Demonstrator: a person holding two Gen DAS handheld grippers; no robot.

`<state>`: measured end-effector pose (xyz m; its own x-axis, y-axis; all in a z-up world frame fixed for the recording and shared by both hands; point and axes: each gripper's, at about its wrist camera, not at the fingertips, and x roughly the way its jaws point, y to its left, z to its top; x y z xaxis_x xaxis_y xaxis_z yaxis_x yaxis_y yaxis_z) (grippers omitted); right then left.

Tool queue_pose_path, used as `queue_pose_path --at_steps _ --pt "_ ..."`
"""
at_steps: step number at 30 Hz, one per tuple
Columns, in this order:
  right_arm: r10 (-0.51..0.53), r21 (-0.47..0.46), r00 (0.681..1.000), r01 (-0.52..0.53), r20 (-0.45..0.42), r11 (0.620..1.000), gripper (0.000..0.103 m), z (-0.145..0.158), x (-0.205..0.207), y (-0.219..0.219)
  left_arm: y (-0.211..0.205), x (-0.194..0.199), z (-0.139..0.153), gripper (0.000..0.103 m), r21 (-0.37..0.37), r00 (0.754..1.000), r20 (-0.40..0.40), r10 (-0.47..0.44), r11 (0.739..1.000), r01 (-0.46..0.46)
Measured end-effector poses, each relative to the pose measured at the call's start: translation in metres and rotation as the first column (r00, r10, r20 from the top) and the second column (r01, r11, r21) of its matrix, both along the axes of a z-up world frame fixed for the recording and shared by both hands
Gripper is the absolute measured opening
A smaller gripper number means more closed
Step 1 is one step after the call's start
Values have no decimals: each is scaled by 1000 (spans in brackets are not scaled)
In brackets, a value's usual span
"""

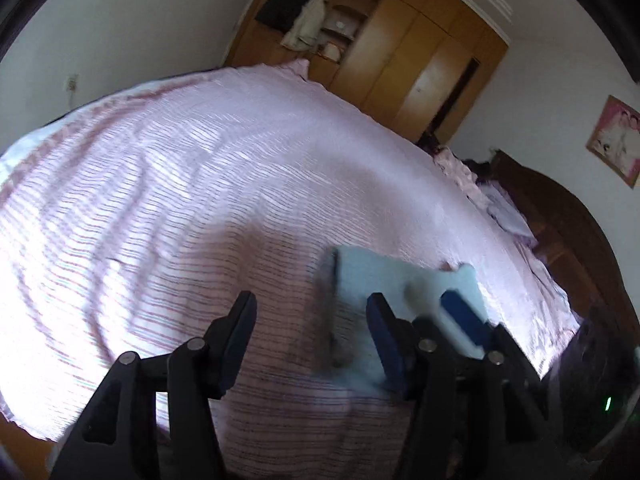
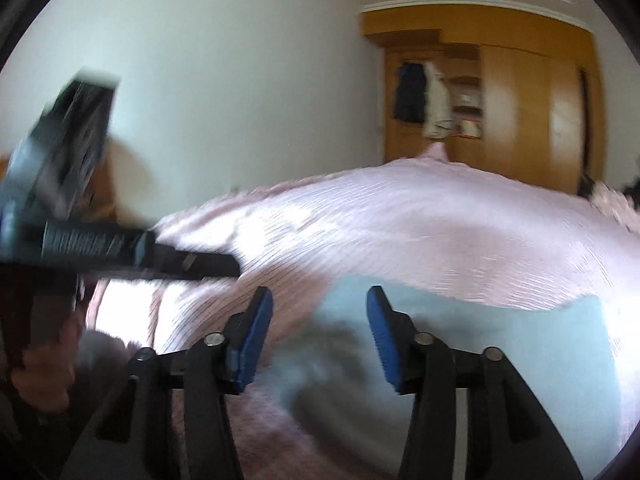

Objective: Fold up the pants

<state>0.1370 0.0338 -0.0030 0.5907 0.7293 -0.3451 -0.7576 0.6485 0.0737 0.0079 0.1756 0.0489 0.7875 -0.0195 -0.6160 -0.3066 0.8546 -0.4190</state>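
White walls (image 2: 240, 80), wooden wardrobe (image 1: 408, 60) — sunlit pink-striped bed (image 1: 180, 200).

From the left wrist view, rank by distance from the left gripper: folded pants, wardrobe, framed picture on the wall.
From the left gripper:
1. Folded pants, just ahead on the right.
2. Framed picture, far right wall.
3. Wardrobe, beyond the bed; roughly as far as the picture, hard to separate.

pants (image 1: 384, 276) on bed (image 1: 180, 208) | wardrobe (image 1: 404, 64) behind bed
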Motion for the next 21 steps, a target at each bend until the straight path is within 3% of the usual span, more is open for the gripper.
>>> queue_pose_path --at_steps 5,7,8,10,13,15,18,21 --pt "-75 45 985 84 -158 995 47 -7 38 -57 -35 35 5 60 39 996 9 -87 995 87" --pt "-88 76 966 109 -243 991 24 -18 51 -84 -51 52 -1 60 71 992 16 -127 990 126" --pt "-91 97 950 125 -299 987 21 -25 58 -100 -56 58 -7 57 86 990 3 -143 986 142" --pt "-104 131 909 170 -403 977 13 -44 66 -133 -68 74 -25 41 134 985 -81 -155 977 165" --pt "-137 128 857 228 -496 965 9 -74 70 -170 -75 88 -52 31 194 972 -199 -127 967 166" --pt "-146 110 837 237 -527 965 0 -90 69 -185 -77 88 -52 28 220 973 -198 -116 962 160" --pt "-116 146 828 232 -549 962 0 -95 65 -206 -83 88 -54 28 250 975 -193 -111 955 158" --pt "-118 170 839 242 -531 955 0 -83 59 -217 -92 88 -54 28 299 976 -190 -102 941 157"
